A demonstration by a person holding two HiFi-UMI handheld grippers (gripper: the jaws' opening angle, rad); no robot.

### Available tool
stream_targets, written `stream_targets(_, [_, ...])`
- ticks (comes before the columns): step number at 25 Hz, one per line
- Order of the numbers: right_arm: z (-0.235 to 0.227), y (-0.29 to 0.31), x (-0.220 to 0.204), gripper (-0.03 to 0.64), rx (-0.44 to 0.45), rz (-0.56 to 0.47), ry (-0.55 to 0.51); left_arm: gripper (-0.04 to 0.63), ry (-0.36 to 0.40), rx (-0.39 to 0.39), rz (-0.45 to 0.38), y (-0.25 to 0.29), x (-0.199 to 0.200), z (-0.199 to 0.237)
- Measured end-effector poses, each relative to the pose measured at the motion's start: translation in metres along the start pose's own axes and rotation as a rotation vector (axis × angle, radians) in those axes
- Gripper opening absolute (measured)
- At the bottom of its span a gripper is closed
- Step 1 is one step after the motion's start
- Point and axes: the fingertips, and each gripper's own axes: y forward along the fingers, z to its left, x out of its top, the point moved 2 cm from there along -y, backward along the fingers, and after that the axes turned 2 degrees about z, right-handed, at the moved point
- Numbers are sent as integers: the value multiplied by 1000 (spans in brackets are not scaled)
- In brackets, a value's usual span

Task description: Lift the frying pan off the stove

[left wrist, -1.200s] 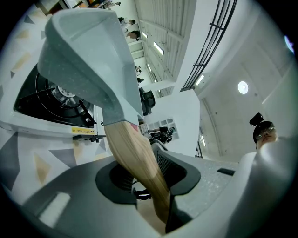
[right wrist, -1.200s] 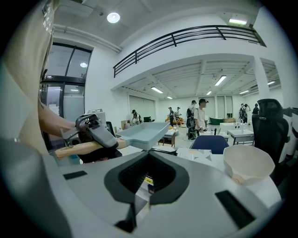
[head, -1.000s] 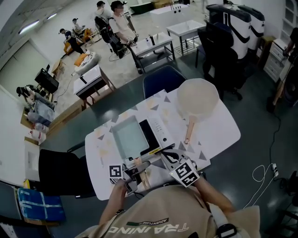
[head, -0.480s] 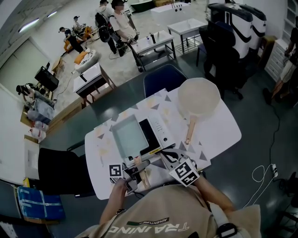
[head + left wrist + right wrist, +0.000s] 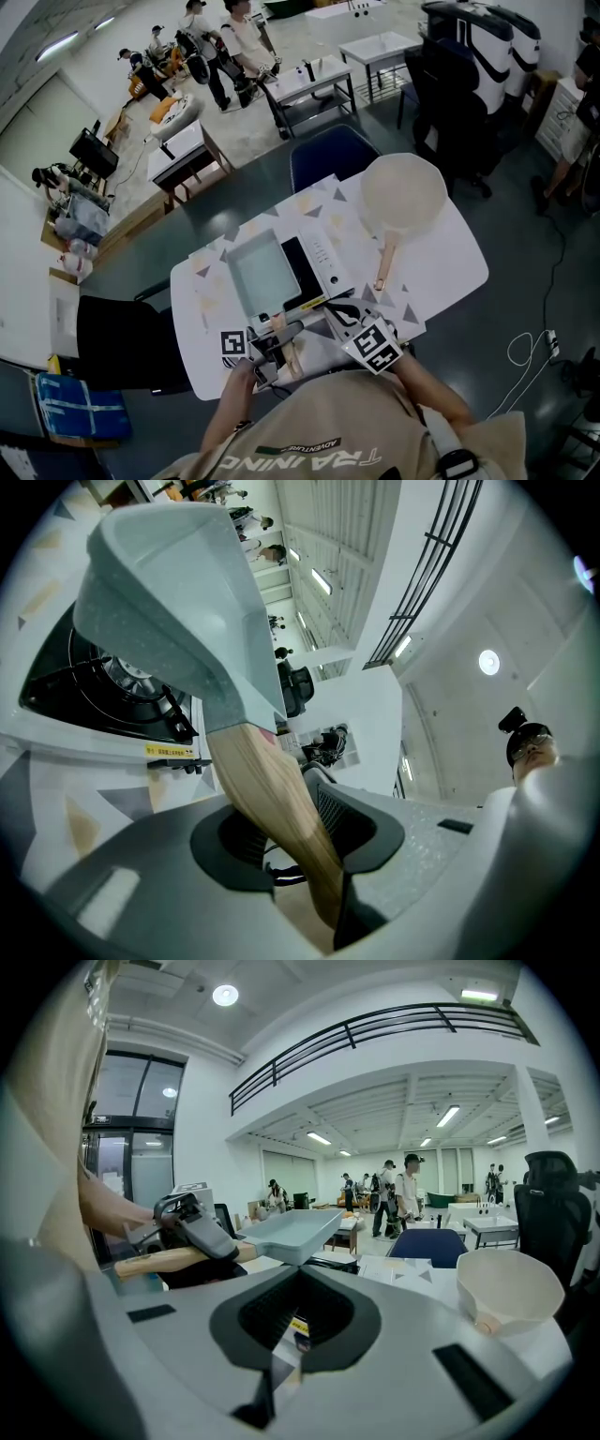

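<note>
Left fingers: the left gripper [image 5: 300, 834] has its fingers [image 5: 361, 825] squeezed tight on the light wooden handle [image 5: 272, 794]. They grab it partway along, so a bit of wood pokes out behind the grip.
Right fingers: the right gripper [image 5: 298, 1321] has its fingers [image 5: 246, 1324] spread apart. There's nothing in the gap, you just see the surface below through it.
Pan look: it's a square pale grey-green frying pan [image 5: 258, 277], shallow, with sloped walls and rounded corners. The underside is matte and faintly speckled, and the inside is a plain flat colour. The handle comes off one side and points back at the person.
Pan place: it's over the black burner of the white portable gas stove [image 5: 325, 261]. Honestly can't tell if the base is sitting on the grate or just clear of it.
Grippers: both are at the near edge, close to the person's body, with the right one just beside the stove's front corner.
Around: everything sits on a white worktop [image 5: 441, 267] dotted with grey and tan triangles. A cream round pan [image 5: 403, 192] with its own wooden handle sits to the right of the stove, apart from it.
</note>
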Motion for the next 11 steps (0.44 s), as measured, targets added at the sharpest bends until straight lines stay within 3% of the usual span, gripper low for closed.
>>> stream_targets(11, [-7,10,2,-5,6,11,0,144,-8,-17,5,-2,7,6])
